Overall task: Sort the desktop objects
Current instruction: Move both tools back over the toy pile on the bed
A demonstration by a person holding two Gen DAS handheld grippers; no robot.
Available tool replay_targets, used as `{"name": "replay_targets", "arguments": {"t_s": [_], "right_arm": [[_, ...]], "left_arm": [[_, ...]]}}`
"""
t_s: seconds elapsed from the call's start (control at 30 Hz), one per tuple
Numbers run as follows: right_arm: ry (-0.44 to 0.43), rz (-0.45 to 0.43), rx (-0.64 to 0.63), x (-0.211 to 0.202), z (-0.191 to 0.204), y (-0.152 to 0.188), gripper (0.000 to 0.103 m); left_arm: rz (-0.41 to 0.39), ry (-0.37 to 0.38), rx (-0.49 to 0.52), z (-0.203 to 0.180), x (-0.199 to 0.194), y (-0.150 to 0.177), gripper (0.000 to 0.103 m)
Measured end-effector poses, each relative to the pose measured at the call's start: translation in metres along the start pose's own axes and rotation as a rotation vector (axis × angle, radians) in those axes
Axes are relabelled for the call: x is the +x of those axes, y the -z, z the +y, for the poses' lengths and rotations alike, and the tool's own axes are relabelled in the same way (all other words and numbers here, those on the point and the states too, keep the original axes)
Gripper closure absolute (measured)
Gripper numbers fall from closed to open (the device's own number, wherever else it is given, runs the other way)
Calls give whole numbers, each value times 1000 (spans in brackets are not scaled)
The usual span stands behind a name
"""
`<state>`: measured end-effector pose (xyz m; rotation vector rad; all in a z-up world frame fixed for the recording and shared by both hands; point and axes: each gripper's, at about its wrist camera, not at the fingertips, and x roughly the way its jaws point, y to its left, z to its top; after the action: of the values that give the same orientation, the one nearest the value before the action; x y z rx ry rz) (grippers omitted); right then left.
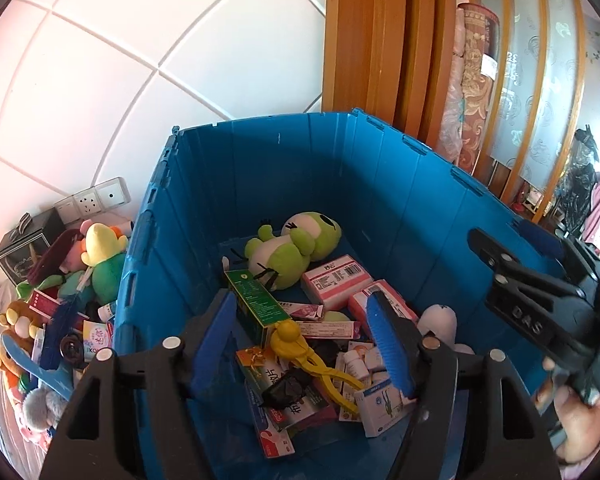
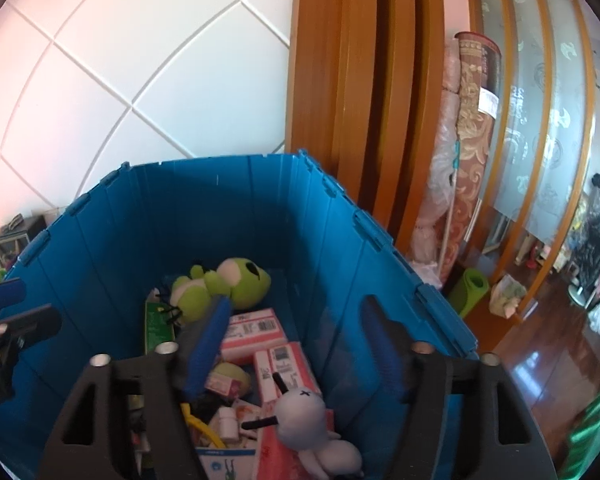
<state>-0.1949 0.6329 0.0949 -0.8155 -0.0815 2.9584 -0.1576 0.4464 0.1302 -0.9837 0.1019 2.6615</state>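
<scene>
White tiled wall and orange wooden door frames back the left wrist view, where a deep blue crate (image 1: 260, 184) fills the middle and the left gripper (image 1: 304, 344) hangs over it with its jaws apart and nothing between them. Inside the crate lie a green frog plush (image 1: 296, 246) at twelve o'clock, pink boxes (image 1: 336, 280) toward one o'clock, a green carton (image 1: 256, 306) just left of centre, a yellow clamp-shaped toy (image 1: 308, 354) at centre and white medicine boxes (image 1: 384, 404) at five o'clock. At nine o'clock, outside the crate, a heap of unsorted plush toys and packets (image 1: 60, 300) waits by the wall sockets, so sorting looks only partly done. The right gripper (image 1: 516, 276) shows at three o'clock above the crate rim. From the right wrist view that gripper (image 2: 300, 340) is also spread wide and empty, with a white plush (image 2: 304, 412) lying on the boxes at six o'clock directly beneath it and the frog plush (image 2: 224, 284) farther back. Both grippers hover close together over one crate, so they could knock into each other as they pull away, and a sweep toward the outside heap might catch the crate's raised rim.
</scene>
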Motion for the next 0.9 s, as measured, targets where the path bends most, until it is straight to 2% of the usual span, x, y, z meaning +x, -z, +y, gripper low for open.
{"name": "replay_targets", "arguments": {"t_s": [0.07,0.2,0.23,0.4,0.67,0.7,0.77,0.9], "right_arm": [[10,-8,-1,-1,1,0,24],[3,-18,29,-5,-2,-1,3],[2,-22,33,-7,-2,-1,0],[23,8,5,-10,6,0,0],[-90,-87,19,-60,43,8,0],[-108,-103,14,-67,52,9,0],[-144,-125,-1,-80,70,10,0],[-220,-141,-48,-97,112,13,0]], "left_arm": [[-19,9,-2,3,-9,2,36],[-107,0,-4,10,-38,7,36],[-133,-3,-3,13,-46,9,36],[-222,-13,-20,31,-76,16,36],[-277,-59,-76,81,-109,35,35],[-279,-73,-81,90,-112,40,34],[-283,-118,-101,111,-119,50,24],[-295,-204,-132,160,-131,75,24]]}}
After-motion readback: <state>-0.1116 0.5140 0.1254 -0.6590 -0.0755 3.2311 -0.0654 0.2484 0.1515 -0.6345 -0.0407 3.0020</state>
